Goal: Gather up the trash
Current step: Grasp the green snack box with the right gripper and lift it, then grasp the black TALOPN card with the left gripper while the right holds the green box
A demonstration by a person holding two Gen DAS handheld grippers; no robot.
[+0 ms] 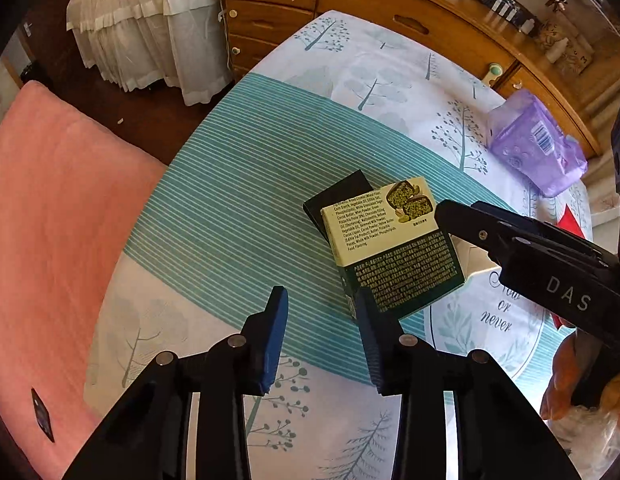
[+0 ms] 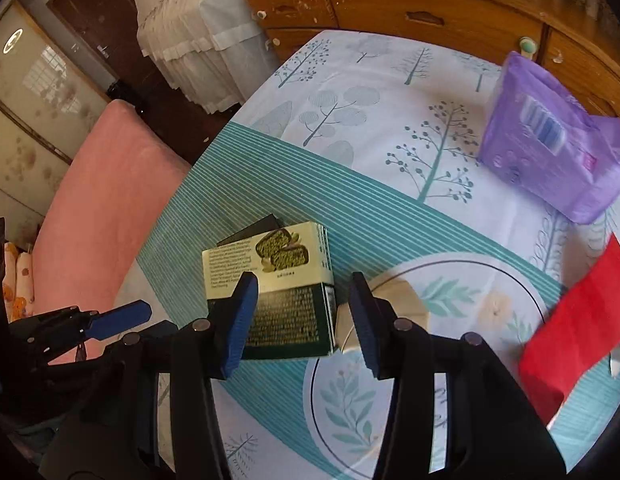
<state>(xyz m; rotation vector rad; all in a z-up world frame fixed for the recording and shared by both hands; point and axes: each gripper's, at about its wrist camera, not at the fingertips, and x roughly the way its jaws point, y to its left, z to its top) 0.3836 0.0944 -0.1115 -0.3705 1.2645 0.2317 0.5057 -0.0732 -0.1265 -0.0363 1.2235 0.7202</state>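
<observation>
A green and cream snack box [image 1: 394, 248] lies on the tablecloth over a black flat packet [image 1: 338, 200]; it also shows in the right wrist view [image 2: 285, 292]. My left gripper [image 1: 322, 336] is open and empty, just short of the box's near corner. My right gripper [image 2: 301, 320] is open, its fingers on either side of the box's near end without closing on it. A small beige box [image 2: 394, 312] lies to the right of the snack box.
A purple plastic pack [image 2: 550, 148] lies at the table's far right. A red packet [image 2: 582, 328] lies at the right edge. A pink cushioned seat [image 1: 49, 220] stands left of the table [image 1: 237, 208]. A wooden dresser [image 2: 430, 12] stands behind.
</observation>
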